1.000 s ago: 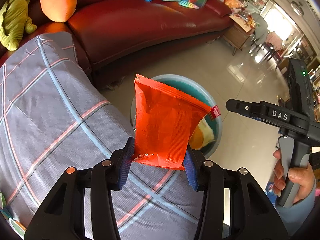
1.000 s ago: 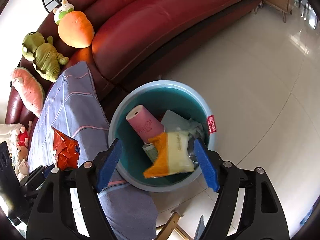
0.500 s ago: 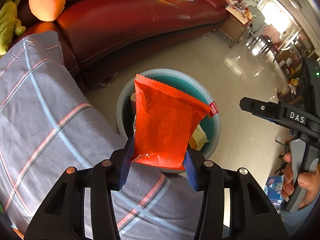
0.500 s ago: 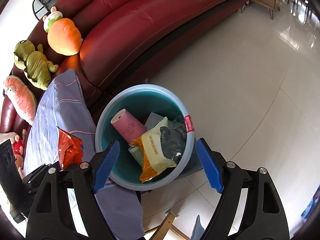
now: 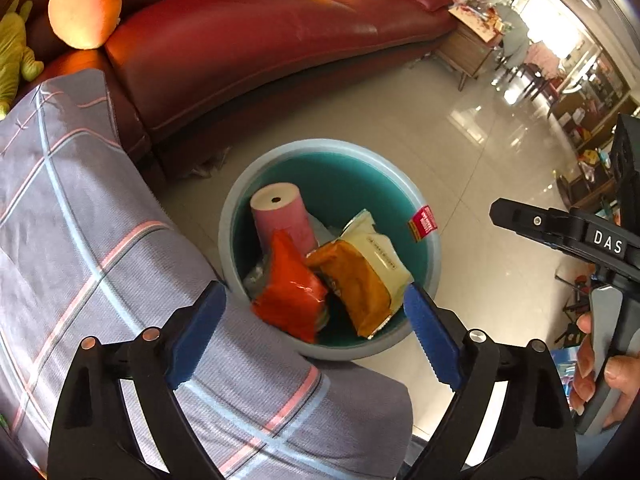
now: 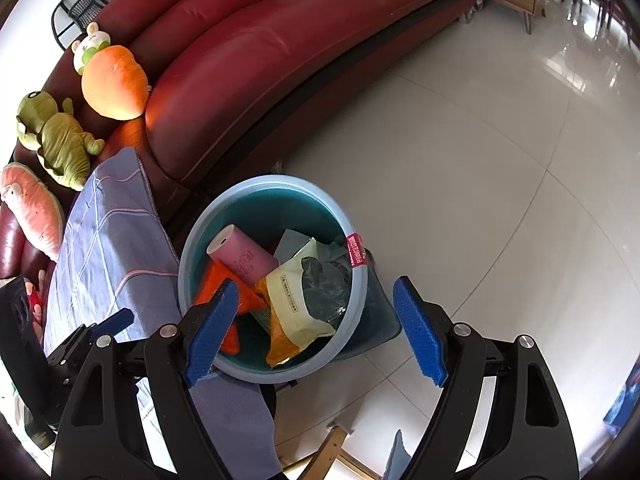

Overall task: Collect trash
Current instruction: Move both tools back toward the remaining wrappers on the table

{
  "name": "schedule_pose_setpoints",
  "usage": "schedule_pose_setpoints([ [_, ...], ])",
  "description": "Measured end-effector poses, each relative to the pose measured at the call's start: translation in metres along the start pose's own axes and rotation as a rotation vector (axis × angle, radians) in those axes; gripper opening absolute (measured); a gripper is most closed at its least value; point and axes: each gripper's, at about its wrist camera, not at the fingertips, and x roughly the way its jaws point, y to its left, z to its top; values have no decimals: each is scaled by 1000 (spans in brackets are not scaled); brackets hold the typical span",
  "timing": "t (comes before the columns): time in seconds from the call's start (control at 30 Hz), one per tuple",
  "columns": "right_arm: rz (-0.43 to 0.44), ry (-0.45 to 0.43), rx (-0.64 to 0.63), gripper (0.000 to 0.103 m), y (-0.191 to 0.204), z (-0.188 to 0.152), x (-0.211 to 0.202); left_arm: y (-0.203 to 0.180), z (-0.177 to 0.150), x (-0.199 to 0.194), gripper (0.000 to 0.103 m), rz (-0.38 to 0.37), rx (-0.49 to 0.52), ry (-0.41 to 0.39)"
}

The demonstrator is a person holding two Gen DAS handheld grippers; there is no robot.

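Blue pads of the left hand-held gripper (image 5: 314, 330) are spreading apart at the bottom of the frame with nothing between them. The right hand-held gripper (image 6: 316, 330) is likewise opening and empty. Just beyond, a plaid cloth (image 5: 92, 248) covers the lower left. Past its edge stands the teal bin (image 5: 430, 264), where the orange snack bag (image 5: 290, 292) lies against a pink roll (image 5: 282, 216) and a yellow packet (image 5: 368, 272). Farther up, a red sofa (image 5: 248, 40) curves across the frame.

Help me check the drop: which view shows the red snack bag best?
Left wrist view: the red snack bag lies unobstructed in the bin. In the right wrist view it is partly hidden behind a claw finger.
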Motion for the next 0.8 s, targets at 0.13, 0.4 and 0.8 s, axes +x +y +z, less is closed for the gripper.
schedule_pose_setpoints([
  [0.13, -10, 2, -12, 83, 6, -2, 1, 8, -5, -3, 92, 9, -18, 1],
  [0.4, -31, 41, -63, 85, 26, -13, 3, 23, -15, -16, 93, 12, -53, -5],
  [0.8, -51, 45, -153, 85, 67, -38, -8, 50, -45, -56, 94, 33, -102, -60],
])
